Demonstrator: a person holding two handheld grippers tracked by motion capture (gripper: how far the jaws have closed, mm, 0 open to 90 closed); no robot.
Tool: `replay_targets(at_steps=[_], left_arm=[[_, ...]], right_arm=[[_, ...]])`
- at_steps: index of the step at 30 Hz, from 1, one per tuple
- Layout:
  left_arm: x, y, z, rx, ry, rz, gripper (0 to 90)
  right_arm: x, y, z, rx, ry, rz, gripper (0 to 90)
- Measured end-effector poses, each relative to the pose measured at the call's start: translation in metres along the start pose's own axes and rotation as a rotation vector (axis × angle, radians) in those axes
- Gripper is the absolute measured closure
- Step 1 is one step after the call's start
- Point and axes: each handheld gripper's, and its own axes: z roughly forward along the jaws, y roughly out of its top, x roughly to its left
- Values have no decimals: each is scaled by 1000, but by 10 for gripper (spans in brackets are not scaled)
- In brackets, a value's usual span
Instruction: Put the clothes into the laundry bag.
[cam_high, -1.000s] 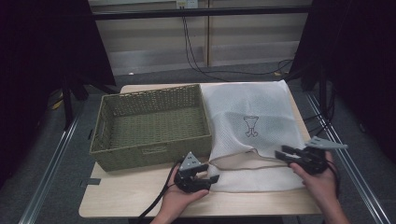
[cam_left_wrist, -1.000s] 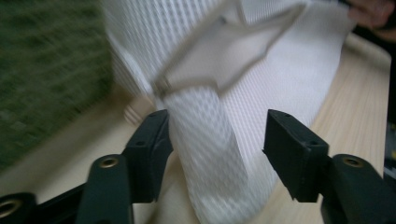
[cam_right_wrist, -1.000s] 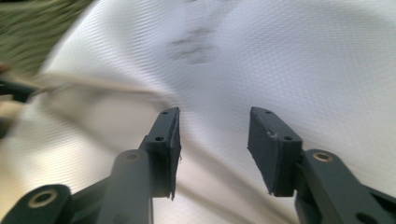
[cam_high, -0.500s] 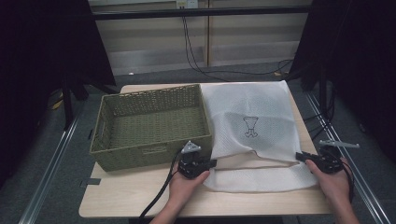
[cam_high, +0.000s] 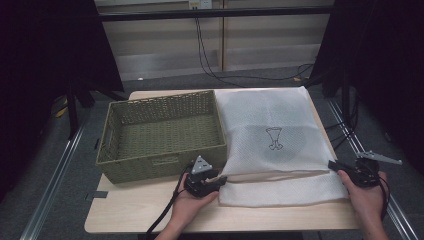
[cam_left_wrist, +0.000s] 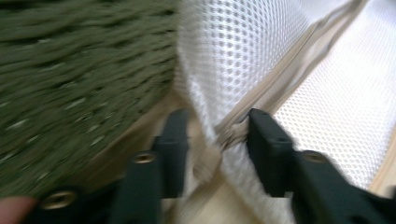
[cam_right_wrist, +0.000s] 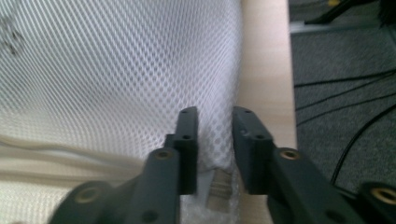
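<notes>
Left gripper (cam_high: 220, 179): held low at centre frame on the wooden surface (cam_high: 125, 210); jaws set apart around the near left corner of the white mesh bag (cam_high: 272, 145), at its beige zipper (cam_left_wrist: 280, 70).

Right gripper (cam_high: 334, 165): held at the lower right; jaws slightly apart, astride the bag's right edge, where a metal zipper pull (cam_right_wrist: 219, 189) is seen.

White mesh bag: laid flat, right of centre, dark emblem (cam_high: 273, 138) printed on it.

Green woven basket (cam_high: 165, 167): placed left of centre, touching the bag.
</notes>
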Motion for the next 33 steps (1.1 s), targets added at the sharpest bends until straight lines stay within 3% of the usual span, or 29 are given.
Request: replay_targets(at_steps=[1,2,3,4,5,7,10,11,12,13,14,15,16,18,23,25,27,28,29,30,31,33], left_arm=[[0,1,-5,-31,5,-6,561],[0,1,-5,-31,5,-6,563],[-1,7,-16,-91,-10,-16,572],[-1,7,-16,-91,-10,-16,608],[-4,14,-24,-145,-5,0,640],[-10,20,-22,-169,-11,19,708],[-18,24,-7,-134,-5,53,744],[-24,22,7,-97,75,75,769],[-24,22,7,-97,75,75,794],[-23,18,20,-59,67,29,814],[-23,18,20,-59,67,29,843],[-22,14,29,17,84,60,884],[-22,14,29,17,84,60,900],[-18,9,34,94,72,79,900],[-17,10,34,135,88,114,900],[-17,10,35,130,95,109,900],[-17,9,33,115,86,115,900],[-18,7,30,84,68,121,900],[-15,1,19,19,16,122,838],[-15,1,19,19,16,122,795],[-10,-5,5,-18,-1,120,766],[-6,-8,-1,-27,0,119,744]], right_arm=[[1,2,-5,-38,-9,15,651],[1,2,-5,-38,-9,15,651],[6,9,-15,-102,22,33,613],[6,9,-15,-102,22,33,613],[17,14,-20,-147,54,-3,657],[28,15,-18,-162,103,-57,728],[41,14,-9,-150,134,-109,807],[53,12,6,-80,134,-165,900],[56,11,13,-54,132,-180,900],[57,10,20,-28,146,-178,900],[57,10,20,-28,146,-178,900],[56,7,30,21,151,-166,900],[56,7,30,21,151,-166,900],[47,1,39,91,171,-146,900],[37,-3,38,133,165,-149,900],[36,-3,38,137,142,-138,900],[40,-3,36,130,113,-160,900],[40,-3,36,130,113,-160,900],[46,-5,32,103,123,-174,877],[46,-5,32,103,123,-174,877],[51,-6,26,72,185,-193,855],[54,-6,23,54,214,-209,840]])
